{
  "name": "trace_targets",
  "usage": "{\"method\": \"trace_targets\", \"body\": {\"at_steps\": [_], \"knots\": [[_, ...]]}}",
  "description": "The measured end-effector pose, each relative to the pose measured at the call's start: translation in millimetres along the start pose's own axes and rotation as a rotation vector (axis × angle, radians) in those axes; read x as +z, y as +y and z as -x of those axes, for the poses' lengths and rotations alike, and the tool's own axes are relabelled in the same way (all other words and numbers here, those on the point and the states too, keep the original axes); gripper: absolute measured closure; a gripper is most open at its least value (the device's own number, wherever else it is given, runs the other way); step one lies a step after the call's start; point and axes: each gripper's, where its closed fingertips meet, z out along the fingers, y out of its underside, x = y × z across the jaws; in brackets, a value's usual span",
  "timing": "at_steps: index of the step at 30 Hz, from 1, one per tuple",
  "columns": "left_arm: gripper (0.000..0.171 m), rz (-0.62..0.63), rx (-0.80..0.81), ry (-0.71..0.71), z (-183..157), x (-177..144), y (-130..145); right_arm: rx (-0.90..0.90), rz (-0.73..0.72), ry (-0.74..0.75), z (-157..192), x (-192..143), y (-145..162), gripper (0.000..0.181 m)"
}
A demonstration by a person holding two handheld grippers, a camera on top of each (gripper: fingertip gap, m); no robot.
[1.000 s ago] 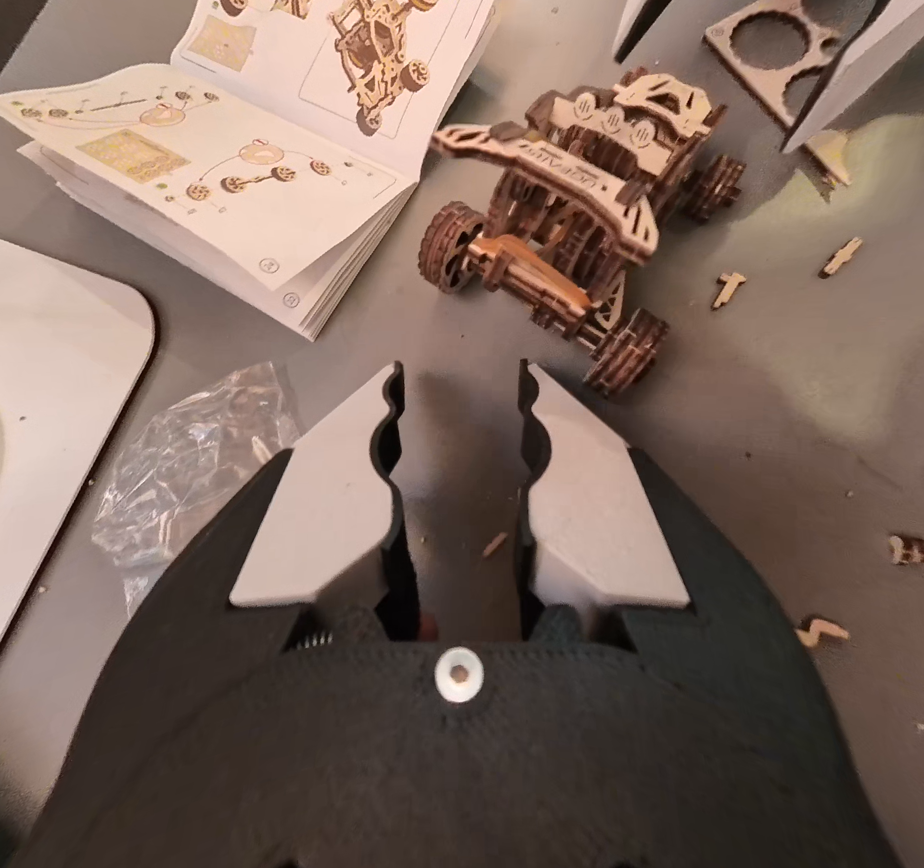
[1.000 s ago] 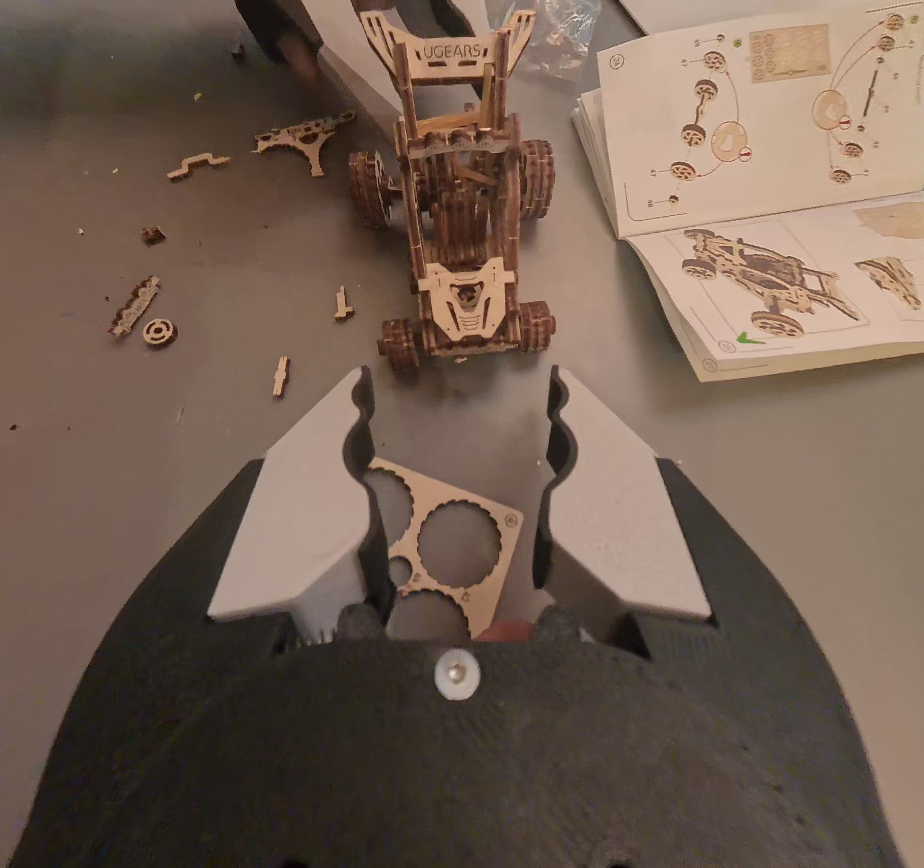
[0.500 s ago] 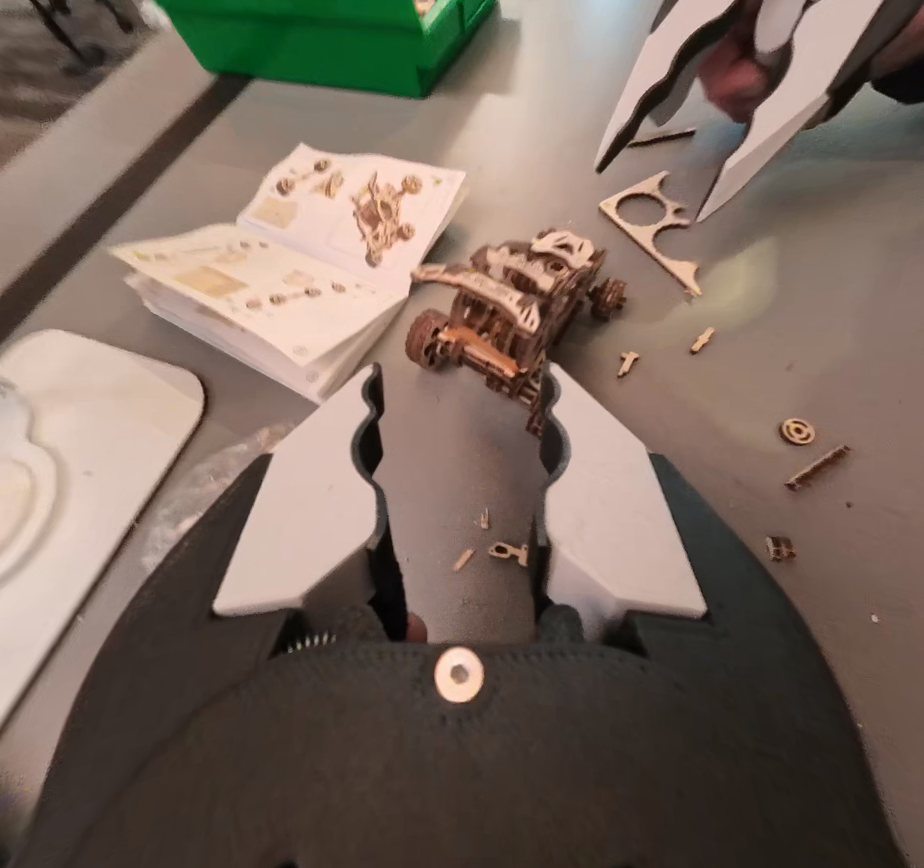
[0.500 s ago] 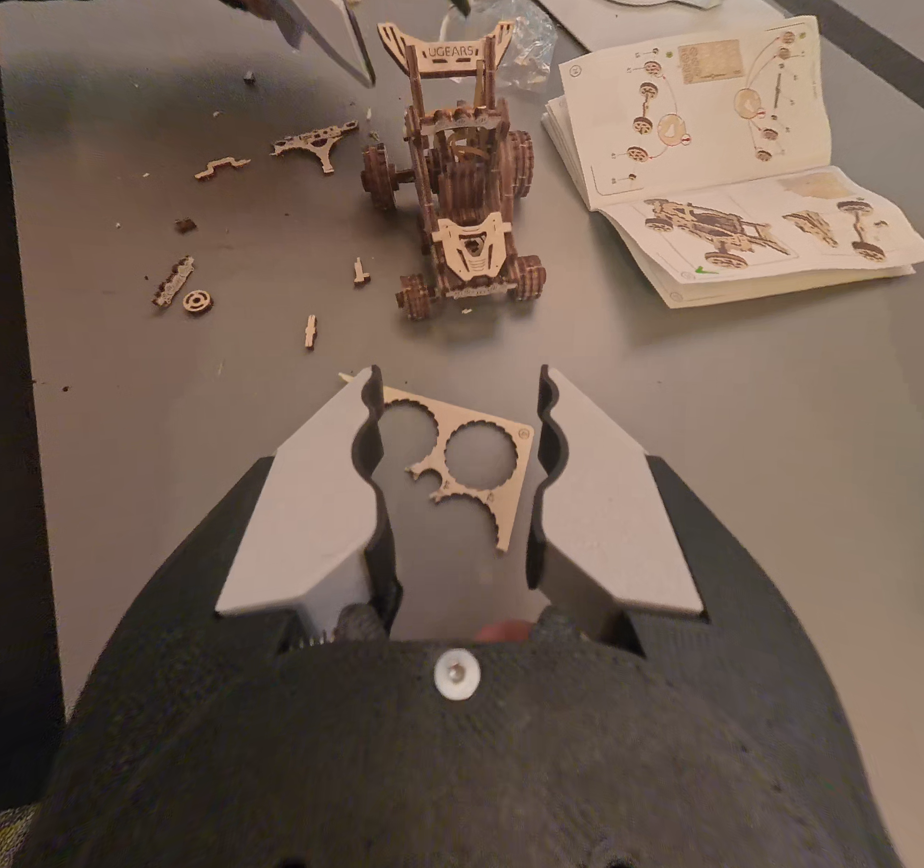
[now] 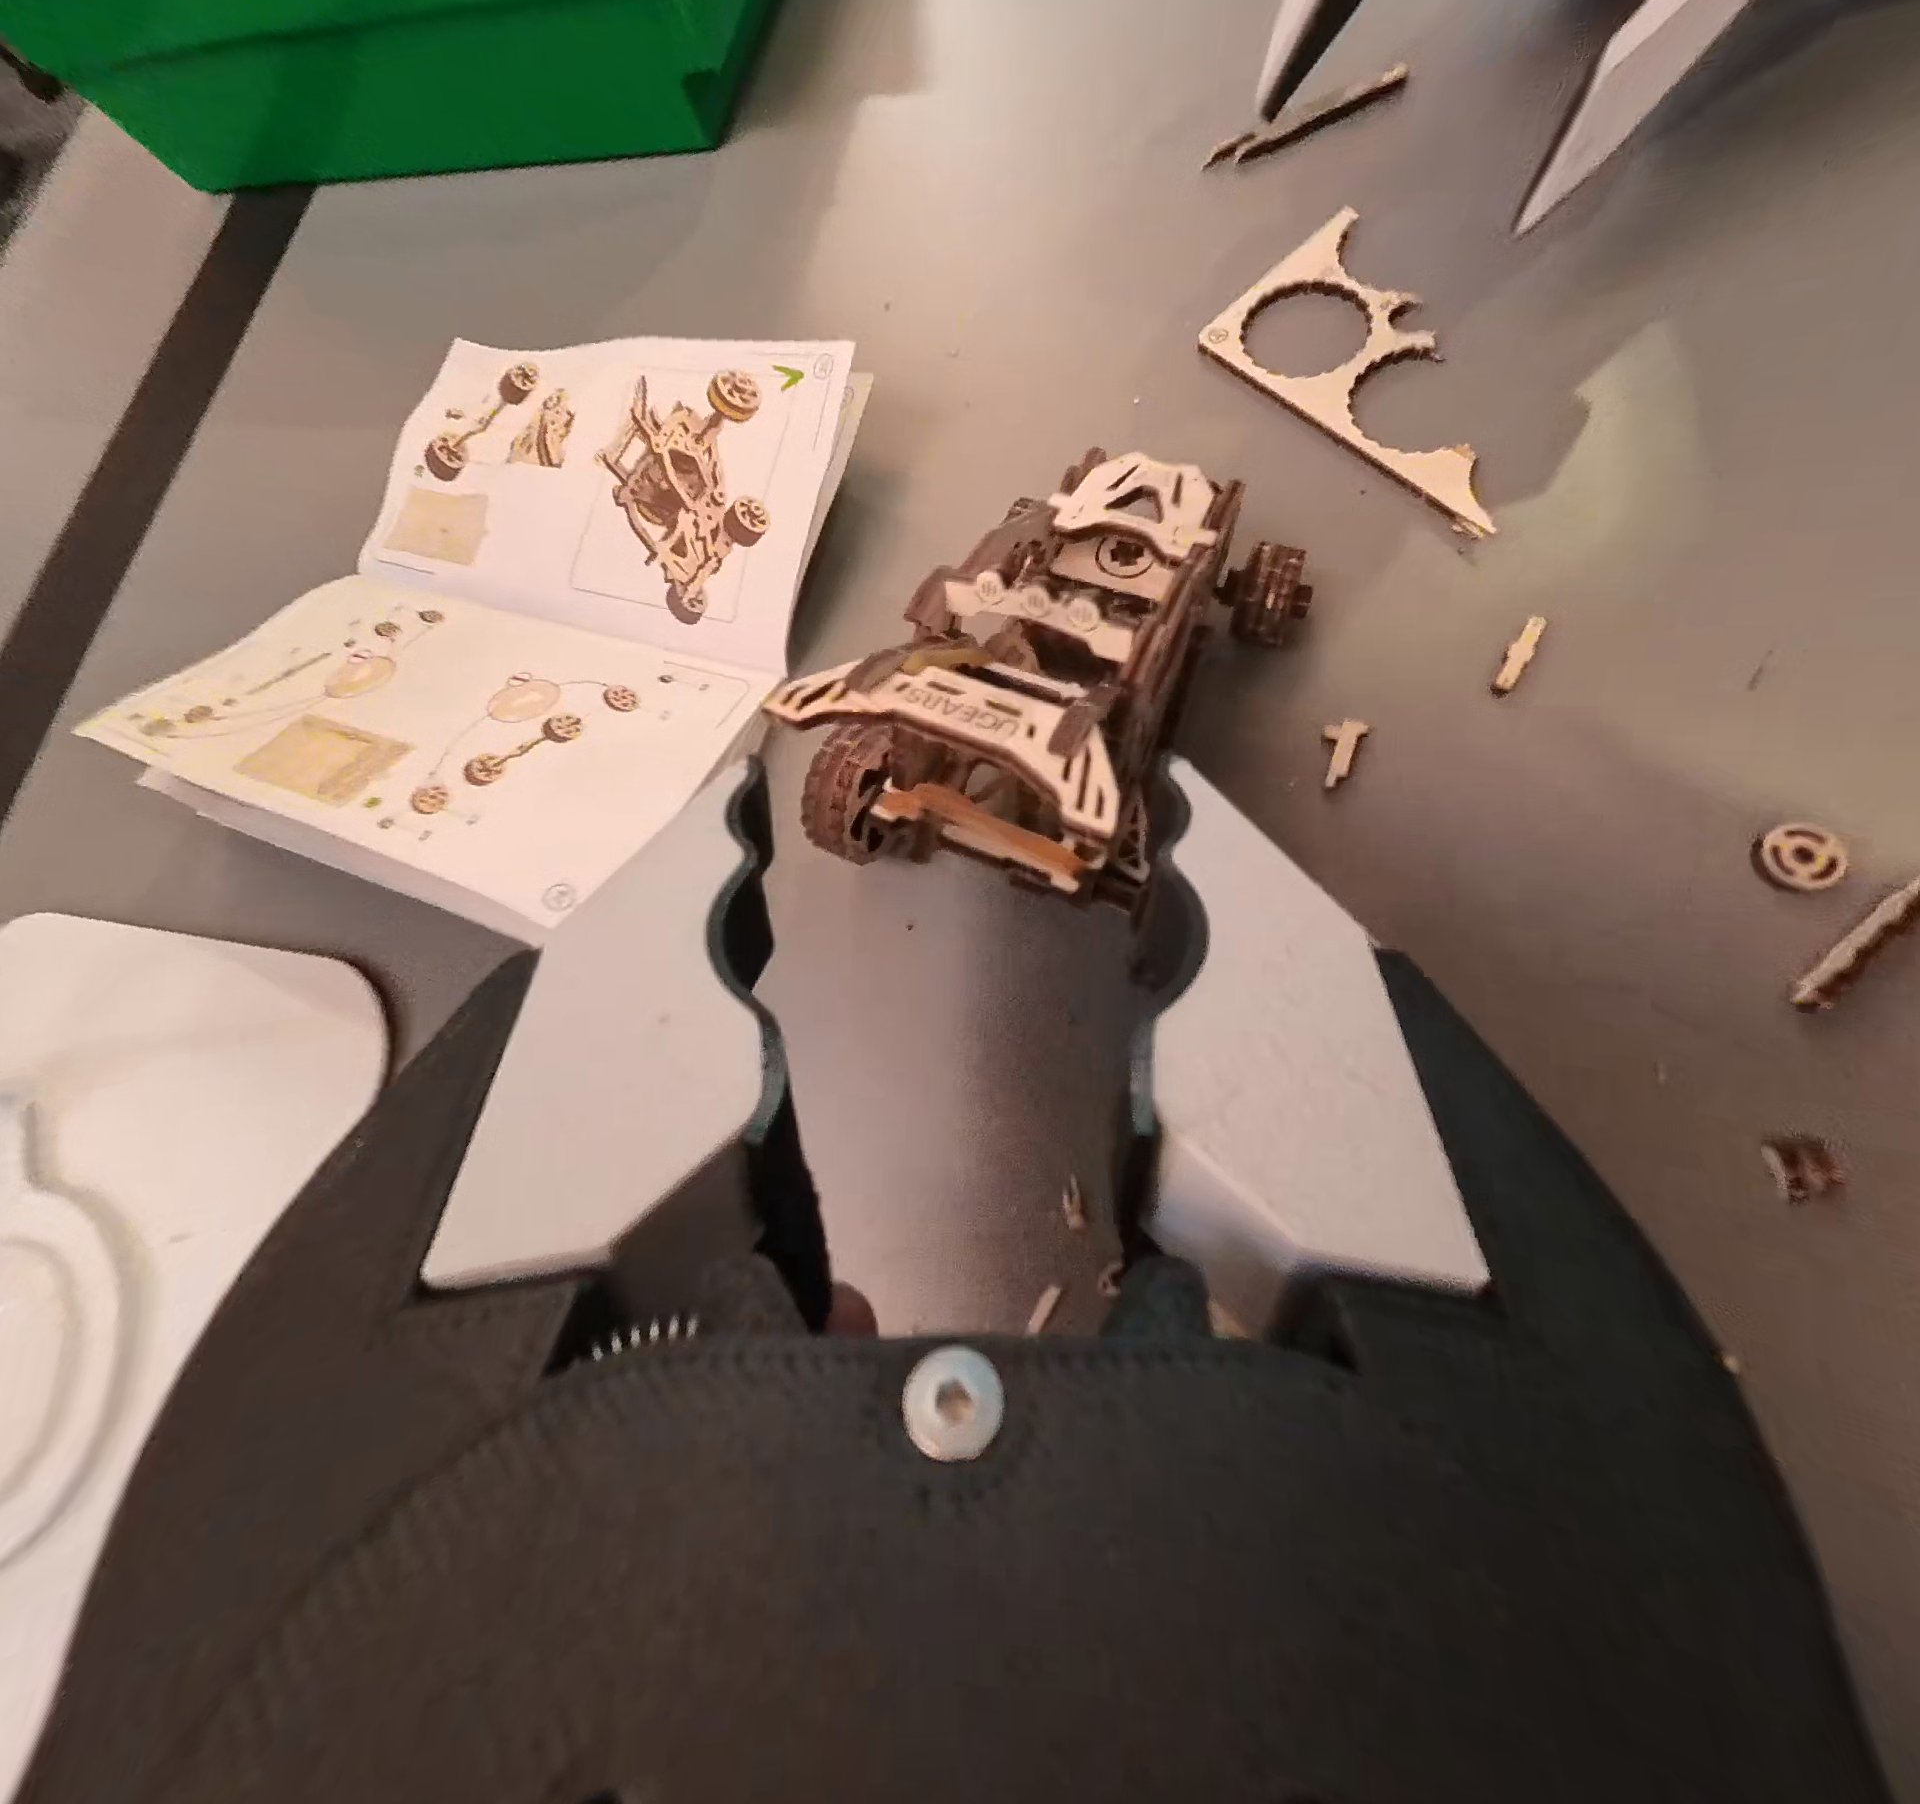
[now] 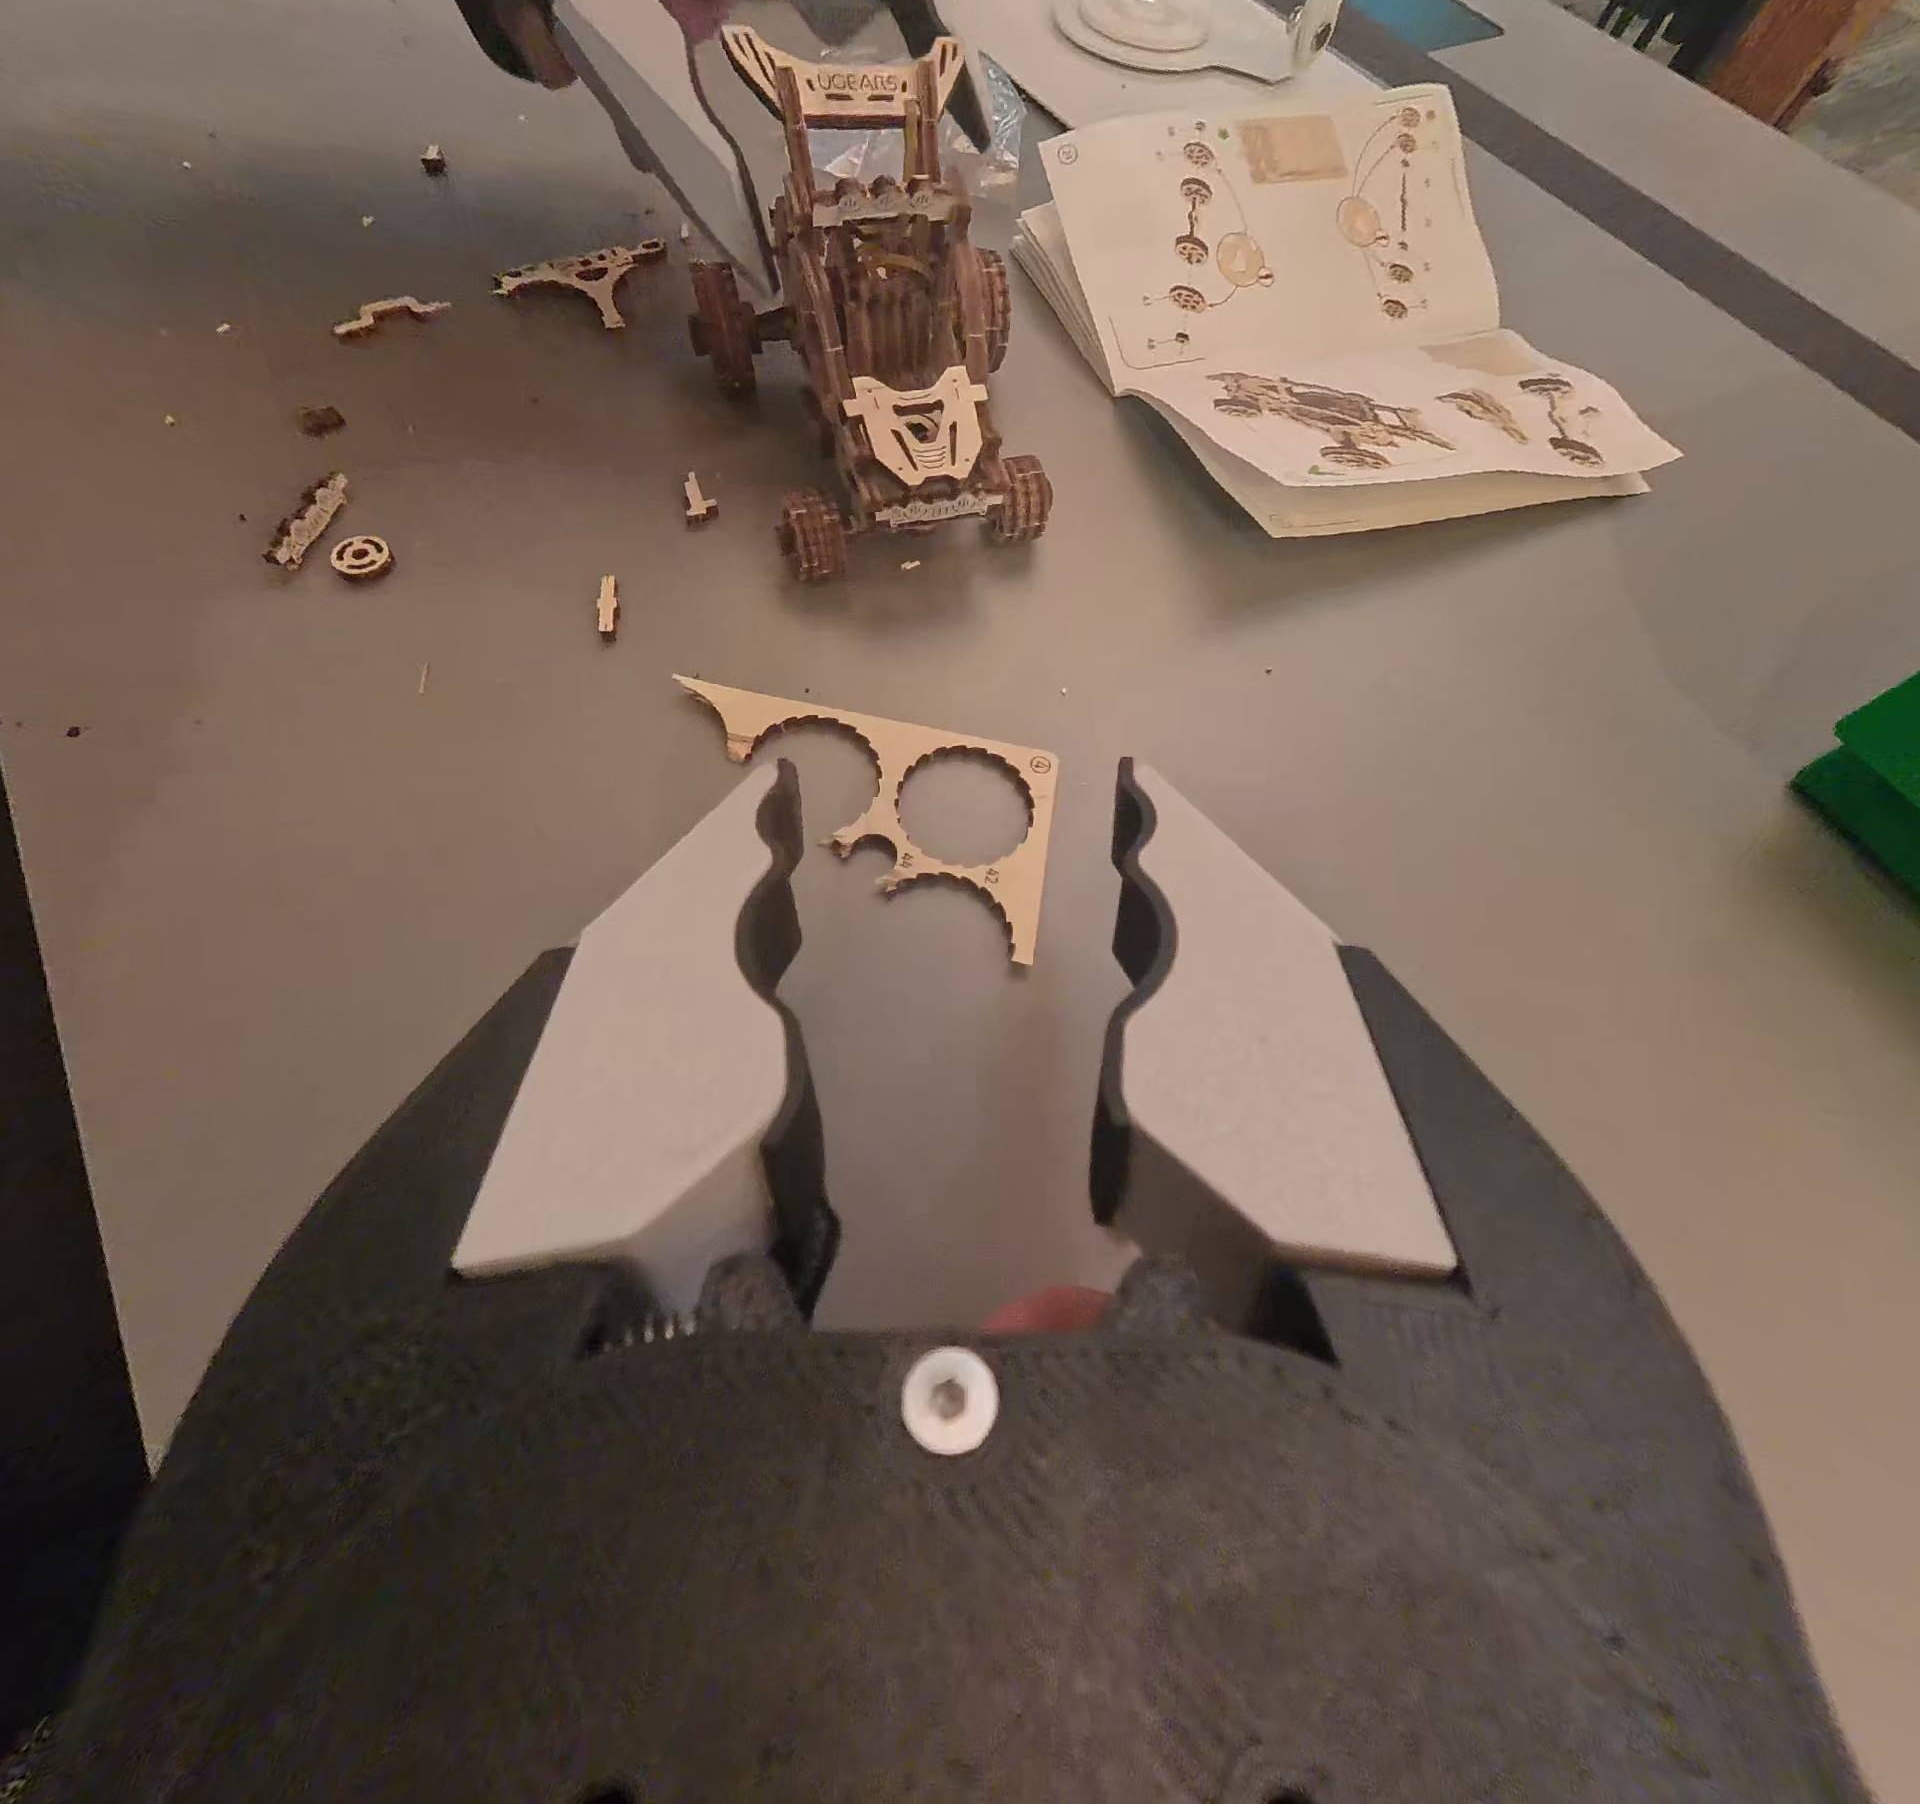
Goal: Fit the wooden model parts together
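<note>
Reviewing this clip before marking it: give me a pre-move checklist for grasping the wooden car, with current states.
1. Left gripper open: ok.
2. Right gripper open, holding nothing: ok.
3. Wooden car upright on its wheels: ok.
4. Left gripper's fingers either side of the car's rear: ok; contact cannot tell.
5. Instruction booklet open beside the car: ok.
6. Punched-out wooden sheet flat in front of the right gripper, apart from the car: ok.

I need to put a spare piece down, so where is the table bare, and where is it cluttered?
Bare table lies between the instruction booklet, the green bin and the right gripper. Another free patch is between the booklet and bin in the left view. Crowded: the loose wooden bits beside the model car.
</note>
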Motion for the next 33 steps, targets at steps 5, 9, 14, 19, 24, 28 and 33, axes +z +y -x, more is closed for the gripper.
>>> {"method": "trace_targets", "body": {"at_steps": [5, 9, 14, 19, 24, 28, 33], "knots": [[0.117, -0.059, -0.064, 0.058, -5.4, 8.9, -2.6, 0.015, -0.041, -0.002, -1.6, -4.3, -4.7, 0.123], [0.125, -0.086, -0.084, 0.063, -7.4, 10.3, -4.5, -0.009, -0.041, -0.001, 0.9, -4.2, -4.5, 0.123], [0.126, -0.102, -0.122, 0.053, -4.8, 9.1, -5.2, -0.046, -0.039, 0.012, 3.4, -3.7, -3.8, 0.124], [0.126, -0.088, -0.135, 0.021, -3.6, 6.6, -1.3, -0.016, -0.086, 0.014, -0.1, -9.1, -9.2, 0.124], [0.113, -0.075, -0.131, 0.003, -5.3, 7.9, -0.7, -0.015, -0.085, 0.008, 0.5, -9.0, -9.0, 0.124], [0.123, -0.073, -0.119, -0.013, -4.5, 11.1, -3.1, -0.057, -0.066, 0.029, 2.9, -6.5, -6.5, 0.125], [0.124, -0.087, -0.14, -0.02, -5.7, 10.8, -5.3, -0.145, -0.019, 0.068, 7.6, -0.8, -0.3, 0.128]]}}
